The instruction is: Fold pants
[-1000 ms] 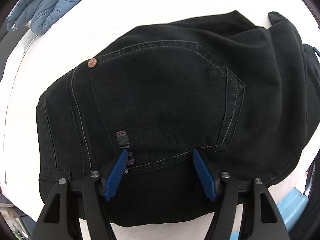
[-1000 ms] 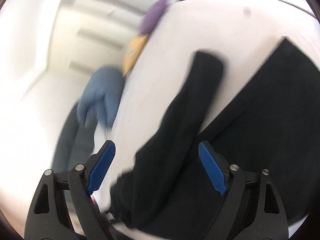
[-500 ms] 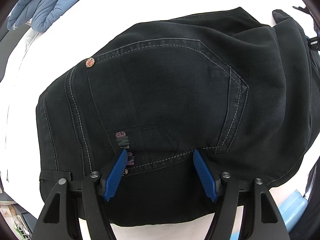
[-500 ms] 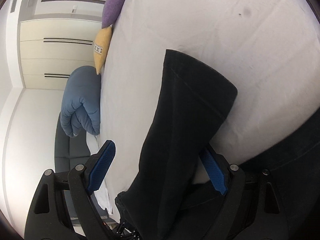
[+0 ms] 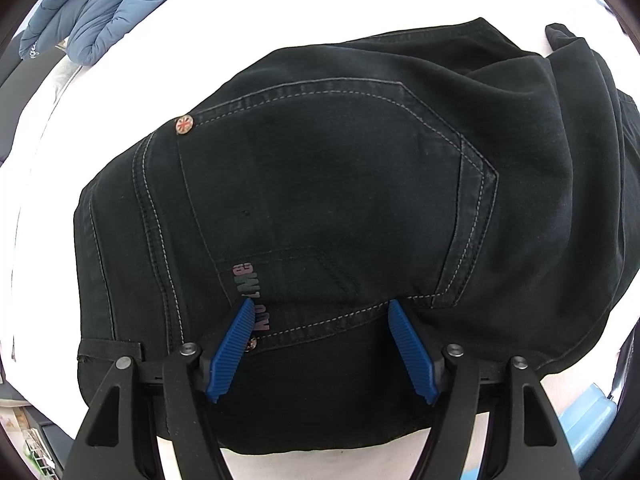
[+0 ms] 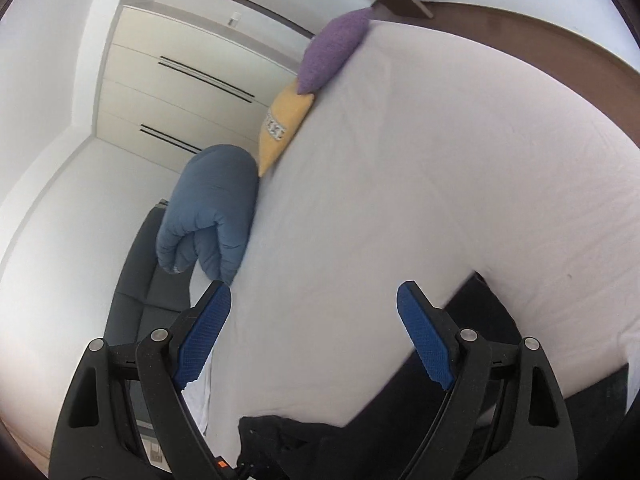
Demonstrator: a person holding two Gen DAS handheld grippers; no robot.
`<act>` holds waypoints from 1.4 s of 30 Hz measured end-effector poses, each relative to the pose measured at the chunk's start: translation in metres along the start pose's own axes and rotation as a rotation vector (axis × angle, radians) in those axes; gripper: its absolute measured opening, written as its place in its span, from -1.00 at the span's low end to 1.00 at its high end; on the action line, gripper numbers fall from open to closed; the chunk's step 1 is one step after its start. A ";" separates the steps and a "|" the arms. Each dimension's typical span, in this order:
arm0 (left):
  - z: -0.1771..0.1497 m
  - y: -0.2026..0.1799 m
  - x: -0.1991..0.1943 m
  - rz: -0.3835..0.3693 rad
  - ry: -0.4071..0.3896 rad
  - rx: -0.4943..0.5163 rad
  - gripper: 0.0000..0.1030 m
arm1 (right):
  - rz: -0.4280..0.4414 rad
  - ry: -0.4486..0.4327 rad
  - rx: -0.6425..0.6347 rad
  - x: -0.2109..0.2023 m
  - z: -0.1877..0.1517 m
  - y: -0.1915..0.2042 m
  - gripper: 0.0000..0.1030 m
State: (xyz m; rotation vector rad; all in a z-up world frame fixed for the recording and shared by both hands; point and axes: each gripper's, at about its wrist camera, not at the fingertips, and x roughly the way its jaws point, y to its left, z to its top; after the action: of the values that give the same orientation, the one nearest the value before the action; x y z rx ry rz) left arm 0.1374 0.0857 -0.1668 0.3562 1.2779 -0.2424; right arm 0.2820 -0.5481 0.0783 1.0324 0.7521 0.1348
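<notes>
Right tongs [image 6: 316, 332] are now lifting clear, wide and empty; the leg they carried half a second ago is gone from between them. Left tongs [image 5: 320, 340] are staying wide, pressing the pants [image 5: 340, 208] onto the bed [image 6: 420, 200], so this fold looks placed.

The pants [image 5: 320, 200] were matt black denim with pale stitching and a shiny metal rivet [image 5: 185, 124]. The bed [image 6: 420, 200] wore a smooth white cloth sheet. The blue quilted jacket [image 5: 100, 4] looked soft; the pads [image 5: 232, 348] were ribbed blue plastic.
</notes>
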 end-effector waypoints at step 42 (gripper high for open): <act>0.012 -0.003 0.005 0.017 0.031 0.000 0.68 | -0.252 0.162 -0.006 -0.073 0.026 -0.017 -0.70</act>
State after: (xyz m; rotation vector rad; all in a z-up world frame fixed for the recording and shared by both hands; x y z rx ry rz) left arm 0.1481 0.0781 -0.1692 0.3725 1.3051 -0.2229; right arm 0.2400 -0.6082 0.1089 0.9197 1.0226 0.0031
